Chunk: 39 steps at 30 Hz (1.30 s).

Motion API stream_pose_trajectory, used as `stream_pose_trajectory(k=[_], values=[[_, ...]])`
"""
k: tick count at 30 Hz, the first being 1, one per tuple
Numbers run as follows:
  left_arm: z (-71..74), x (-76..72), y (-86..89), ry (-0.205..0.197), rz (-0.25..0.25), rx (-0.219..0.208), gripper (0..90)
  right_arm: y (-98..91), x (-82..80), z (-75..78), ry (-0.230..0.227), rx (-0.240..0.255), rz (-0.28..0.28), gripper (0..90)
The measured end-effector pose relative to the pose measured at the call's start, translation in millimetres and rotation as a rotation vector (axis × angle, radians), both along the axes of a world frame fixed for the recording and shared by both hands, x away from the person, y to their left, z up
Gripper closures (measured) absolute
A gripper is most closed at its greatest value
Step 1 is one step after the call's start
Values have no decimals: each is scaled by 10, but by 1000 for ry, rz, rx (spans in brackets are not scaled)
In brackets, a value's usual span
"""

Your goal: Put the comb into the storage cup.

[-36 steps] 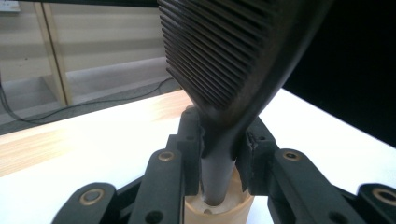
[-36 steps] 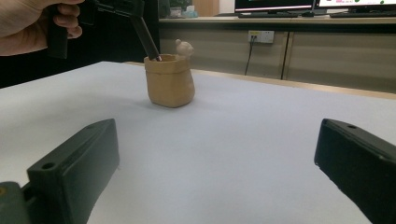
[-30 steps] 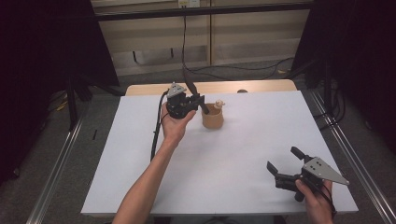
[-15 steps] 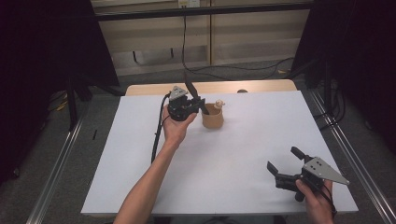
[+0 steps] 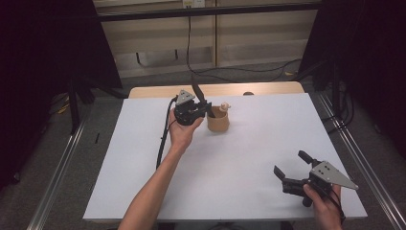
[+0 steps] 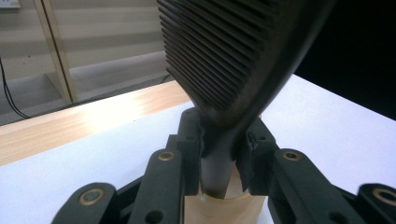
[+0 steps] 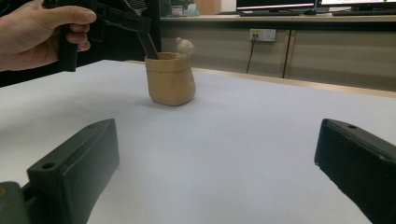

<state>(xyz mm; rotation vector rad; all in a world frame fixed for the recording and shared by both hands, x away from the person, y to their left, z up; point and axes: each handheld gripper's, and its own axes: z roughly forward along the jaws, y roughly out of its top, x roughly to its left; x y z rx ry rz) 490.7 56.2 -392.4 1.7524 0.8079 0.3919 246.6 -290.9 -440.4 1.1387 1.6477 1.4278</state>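
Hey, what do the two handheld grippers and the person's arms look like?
Both grippers, left gripper and right gripper, are black with two jaws and a grey three-cornered plate on top. A black cable trails from the left one. The forearms are bare, no sleeves visible.

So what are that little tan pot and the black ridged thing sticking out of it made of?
The pot looks like matte tan clay or soft rubbery plastic: dull surface, rolled uneven rim. The black ridged tool seems moulded plastic, faintly glossy, with fine parallel ribs; the left hand-held gripper clamps its stem.
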Motion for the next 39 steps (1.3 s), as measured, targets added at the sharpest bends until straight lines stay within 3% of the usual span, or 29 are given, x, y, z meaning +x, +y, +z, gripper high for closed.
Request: stream_pose_trajectory(k=[10, 12, 21, 26, 39], values=[[-90, 20, -24, 9, -10, 10, 731, -1, 8, -6, 1, -5, 3, 0], [-95, 15, -43, -7, -10, 26, 732, 1, 11, -9, 4, -8, 5, 0], [-141, 14, -104, -10, -20, 31, 731, -2, 12, -11, 5, -6, 11, 0], [-179, 5, -137, -10, -23, 54, 731, 6, 6, -10, 6, -7, 20, 0], [-251, 10, -139, -17, -12, 50, 729, 7, 3, -12, 7, -7, 25, 0]])
